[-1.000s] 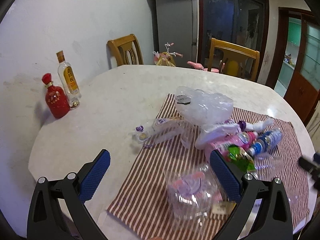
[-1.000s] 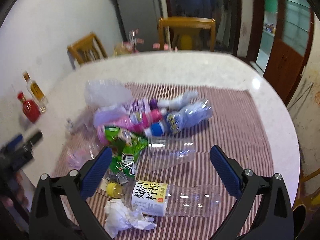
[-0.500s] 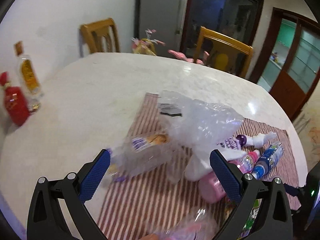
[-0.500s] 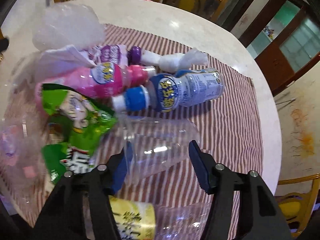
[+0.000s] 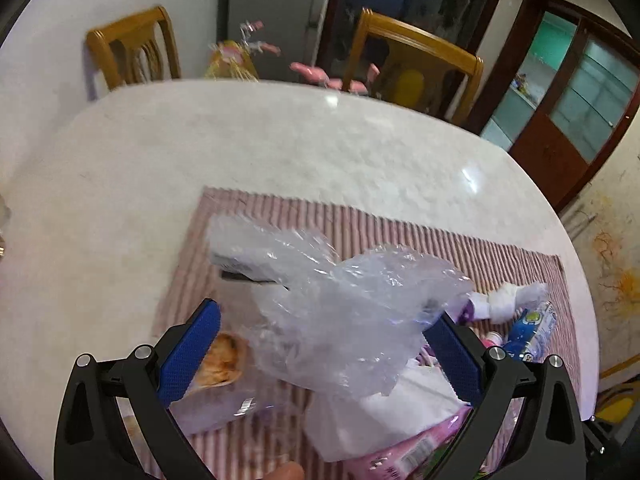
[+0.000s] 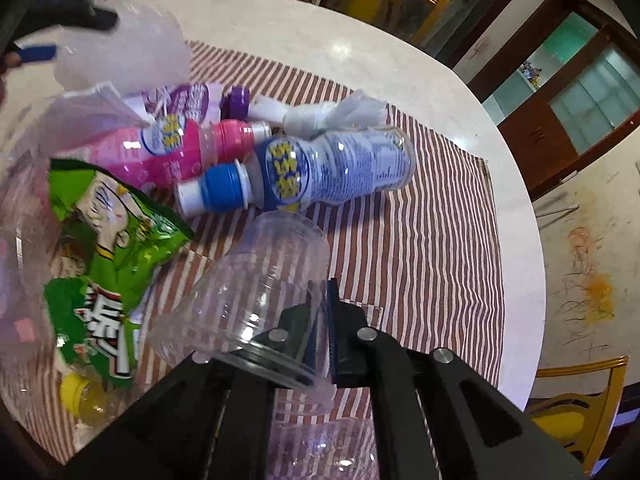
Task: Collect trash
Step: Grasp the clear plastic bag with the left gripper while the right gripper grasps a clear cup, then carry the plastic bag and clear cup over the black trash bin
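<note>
Trash lies heaped on a striped cloth [image 6: 432,220] on a round marble table [image 5: 280,140]. My right gripper [image 6: 320,300] is shut on the wall of a clear plastic cup [image 6: 256,272] lying on its side, one finger inside the rim and one outside. Beyond the cup lie a blue-capped bottle [image 6: 340,168], a pink bottle [image 6: 180,148] and a green snack bag [image 6: 104,232]. My left gripper [image 5: 324,320] is open, with a crumpled clear plastic bag [image 5: 340,300] bulging between its pads and touching neither. A clear food wrapper [image 5: 220,356] sits by its left pad.
A purple-capped bottle [image 6: 192,100], a twisted white tissue [image 6: 332,114] and a yellow-capped bottle [image 6: 76,392] also lie on the cloth. Two wooden chairs [image 5: 132,48] [image 5: 412,60] stand at the table's far side. A brown door [image 5: 568,120] is at the right.
My right gripper sank and closed on the clear cup's wall. My left gripper swept right and tipped down over the clear bag; the red and glass bottles left its view.
</note>
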